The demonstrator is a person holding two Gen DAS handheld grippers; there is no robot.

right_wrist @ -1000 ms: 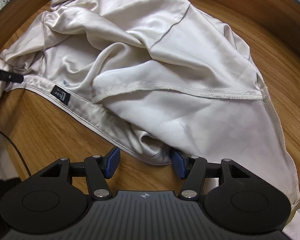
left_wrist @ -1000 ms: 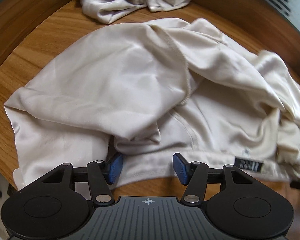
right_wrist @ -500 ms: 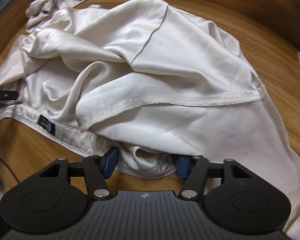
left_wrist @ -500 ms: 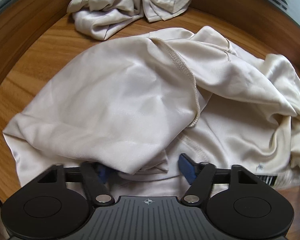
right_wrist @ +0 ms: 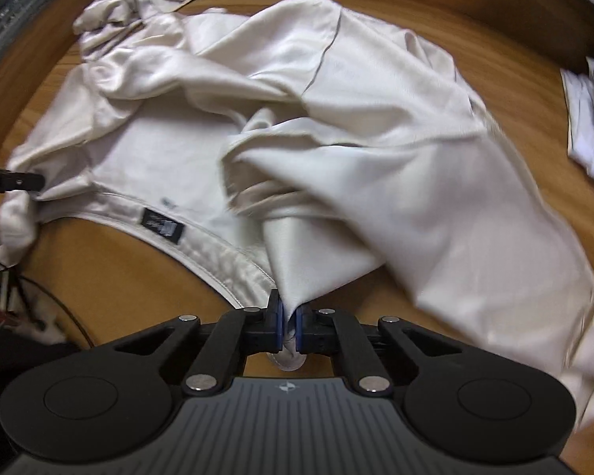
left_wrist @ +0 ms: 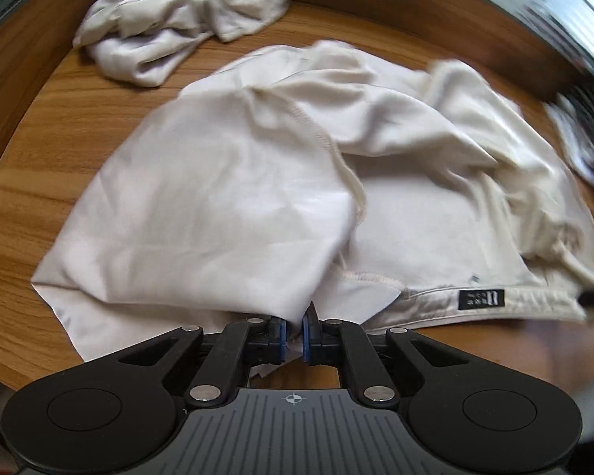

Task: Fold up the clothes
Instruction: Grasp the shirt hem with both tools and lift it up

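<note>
Left claw [left_wrist: 294,332] is closing, pinching the satiny cream garment [left_wrist: 225,182]; right claw [right_wrist: 290,326] pinches its bunched hem above the woodgrain worktop [right_wrist: 111,273].

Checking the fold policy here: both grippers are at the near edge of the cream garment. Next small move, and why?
Probably lift both grippers a little and draw them apart. The left gripper is closing on the garment, and the right gripper pinches it too. It is bunched and creased, with the black label on its slack band, so tension should spread it out.
</note>
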